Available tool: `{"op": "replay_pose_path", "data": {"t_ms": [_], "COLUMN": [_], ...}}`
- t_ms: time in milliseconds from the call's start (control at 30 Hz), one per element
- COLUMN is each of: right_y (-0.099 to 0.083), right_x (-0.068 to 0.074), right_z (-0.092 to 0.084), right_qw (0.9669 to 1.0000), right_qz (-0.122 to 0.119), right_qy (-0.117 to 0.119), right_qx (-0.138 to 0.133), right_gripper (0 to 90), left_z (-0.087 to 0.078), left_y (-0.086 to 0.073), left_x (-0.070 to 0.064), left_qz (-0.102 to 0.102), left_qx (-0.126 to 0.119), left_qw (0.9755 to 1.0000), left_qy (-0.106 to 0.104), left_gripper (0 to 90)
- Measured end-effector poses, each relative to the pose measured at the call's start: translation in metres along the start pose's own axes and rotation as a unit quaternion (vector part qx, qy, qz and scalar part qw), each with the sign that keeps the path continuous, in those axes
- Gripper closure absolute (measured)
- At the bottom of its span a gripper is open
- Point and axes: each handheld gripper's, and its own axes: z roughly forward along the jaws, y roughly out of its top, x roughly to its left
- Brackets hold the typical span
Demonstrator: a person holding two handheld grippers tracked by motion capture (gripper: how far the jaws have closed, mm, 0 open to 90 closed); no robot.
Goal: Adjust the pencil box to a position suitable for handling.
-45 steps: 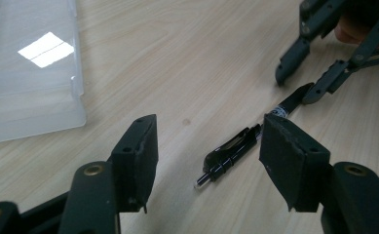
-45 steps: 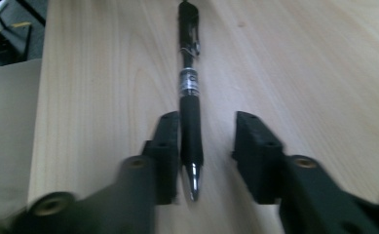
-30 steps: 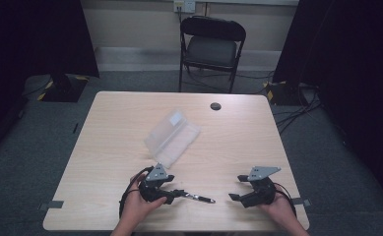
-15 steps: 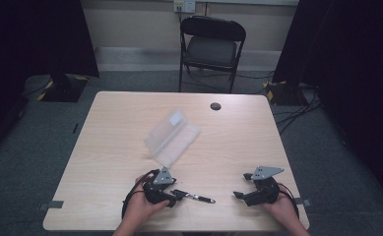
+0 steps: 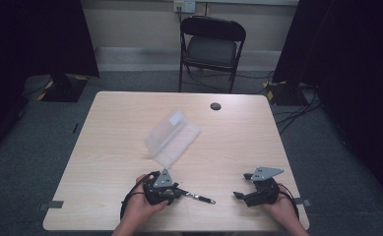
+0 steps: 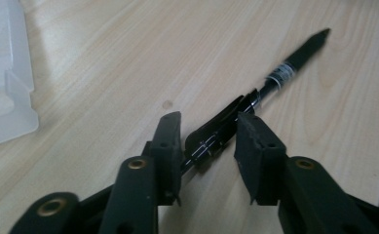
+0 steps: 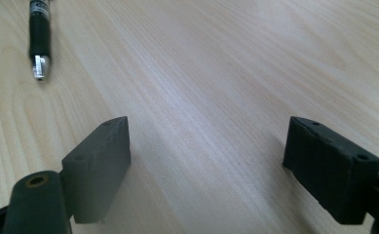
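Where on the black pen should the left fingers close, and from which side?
Grip the pen at its clip end, where the left gripper already straddles it, coming in along the table from the person's side. The barrel lies flat and slim, so one finger on each long side fits. The jaws have just been closing, with gaps left at the clip.

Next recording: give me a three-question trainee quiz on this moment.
1. True or false: the pen lies between the left gripper's jaws.
2. Which gripper has nothing between its jaws? A: the left gripper. B: the right gripper.
3. What lies on the table beyond the left gripper?
Key: 1 true; the jaws have just been closing, one on either side of the pen, not yet clamped. 2 B. 3 a clear plastic container.
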Motion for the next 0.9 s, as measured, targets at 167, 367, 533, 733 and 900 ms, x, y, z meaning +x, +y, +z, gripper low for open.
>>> {"op": "replay_pose_path", "data": {"t_ms": [167, 367, 533, 733, 900], "right_y": [0.0, 0.0, 0.0, 0.0, 0.0], "right_x": [0.0, 0.0, 0.0, 0.0, 0.0], "right_z": [0.0, 0.0, 0.0, 0.0, 0.0], "right_qw": [1.0, 1.0, 1.0, 1.0, 1.0], "right_qz": [0.001, 0.004, 0.004, 0.004, 0.003], "right_qy": [0.0, -0.003, -0.003, -0.003, -0.003], "right_qx": [0.0, 0.0, 0.0, 0.0, 0.001], "right_gripper": [16.4, 16.5, 16.5, 16.5, 16.5], "left_z": [-0.003, -0.005, -0.013, -0.006, 0.0], "left_y": [0.001, 0.001, 0.003, -0.003, 0.007], "left_x": [-0.001, -0.005, -0.004, -0.001, -0.004], "left_qz": [-0.013, -0.02, -0.028, -0.04, -0.002], "left_qx": [0.012, 0.016, 0.008, 0.001, -0.028], "left_qw": [0.9998, 0.9996, 0.9988, 0.9991, 0.9996], "left_qy": [-0.01, -0.007, 0.039, 0.01, -0.008], "left_gripper": [71.0, 73.3, 89.8, 76.9, 58.5]}}
